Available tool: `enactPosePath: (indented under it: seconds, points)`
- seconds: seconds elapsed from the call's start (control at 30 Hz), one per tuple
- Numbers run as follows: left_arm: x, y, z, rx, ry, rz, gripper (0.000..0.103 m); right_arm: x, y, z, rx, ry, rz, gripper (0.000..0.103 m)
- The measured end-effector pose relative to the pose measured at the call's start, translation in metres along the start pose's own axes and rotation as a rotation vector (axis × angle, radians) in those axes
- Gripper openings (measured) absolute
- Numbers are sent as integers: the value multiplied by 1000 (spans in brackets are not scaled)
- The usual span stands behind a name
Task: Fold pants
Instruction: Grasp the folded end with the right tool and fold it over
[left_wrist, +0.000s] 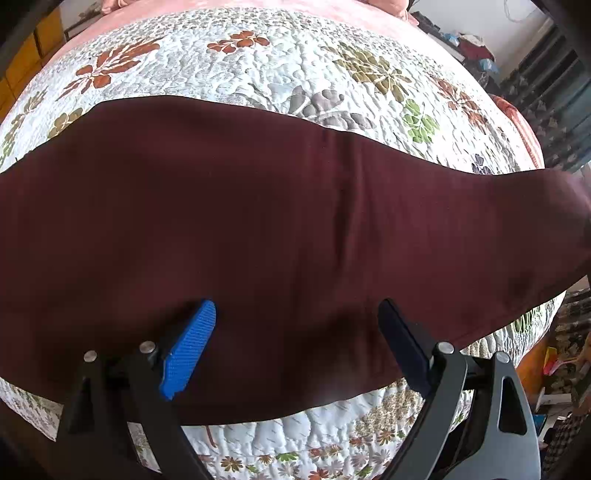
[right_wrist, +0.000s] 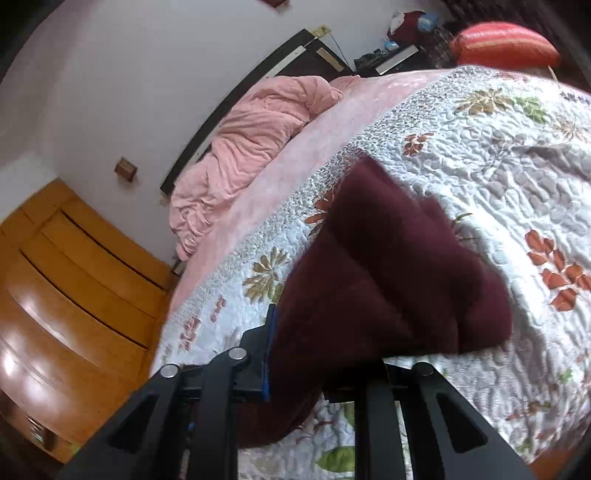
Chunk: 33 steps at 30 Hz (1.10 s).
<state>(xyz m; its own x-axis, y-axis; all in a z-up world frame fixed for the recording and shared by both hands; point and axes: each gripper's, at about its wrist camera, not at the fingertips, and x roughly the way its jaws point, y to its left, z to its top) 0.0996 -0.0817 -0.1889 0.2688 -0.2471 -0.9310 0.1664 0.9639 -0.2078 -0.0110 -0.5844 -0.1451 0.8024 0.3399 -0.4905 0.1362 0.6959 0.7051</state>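
Observation:
Dark maroon pants (left_wrist: 258, 221) lie spread flat across a floral quilt (left_wrist: 280, 62) in the left wrist view. My left gripper (left_wrist: 297, 317) is open just above the pants' near edge, its blue pad (left_wrist: 188, 350) on the left and dark pad (left_wrist: 402, 343) on the right, holding nothing. In the right wrist view my right gripper (right_wrist: 317, 332) is shut on a bunched end of the pants (right_wrist: 388, 280) and holds it lifted over the quilt (right_wrist: 498, 155). Its right finger is hidden by cloth.
A pink blanket (right_wrist: 251, 140) is heaped at the dark headboard (right_wrist: 236, 99). A wooden cabinet (right_wrist: 66, 280) stands beside the bed. A red cushion (right_wrist: 506, 40) and clutter lie at the far side. The bed edge drops off at lower right (left_wrist: 532, 354).

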Motion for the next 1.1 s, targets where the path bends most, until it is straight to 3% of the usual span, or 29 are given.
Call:
enactPosePath:
  seconds: [0.03,0.13,0.23,0.37,0.47,0.53,0.6,0.7,0.77,0.97,1.1]
  points:
    - [0,0,-1,3,0,2,89,6,-9,-2,24,22,-44,19]
    - [0,-1,-1,17,5,11,89,43,-70,-20,183,187,-282,19]
    - [-1,-1,-1,23,16,12,89,46,-86,-27,237,173,-233,19]
    - [-10,6,1,-37,3,-21,89,48,-78,-24,204,179,-271,20]
    - [-2,14,0,-48,17,21,90,49,-81,-23,252,185,-272,20]
    - [6,9,-2,29,32,23,96,50,-77,-20,252,197,-304,20]
    - [3,4,-1,68,42,33,96,46,-68,-17,236,187,-326,20]
    - [-21,25,2,-63,8,-65,96,34,-27,-3,134,125,-317,20]
    - [-45,47,1,-138,-48,-90,96,32,14,3,24,99,-320,20]
    - [-100,111,-13,-247,-172,-39,96,55,149,-13,-343,91,-278,20]
    - [-119,147,-20,-292,-208,6,96,91,208,-45,-451,166,-202,20]
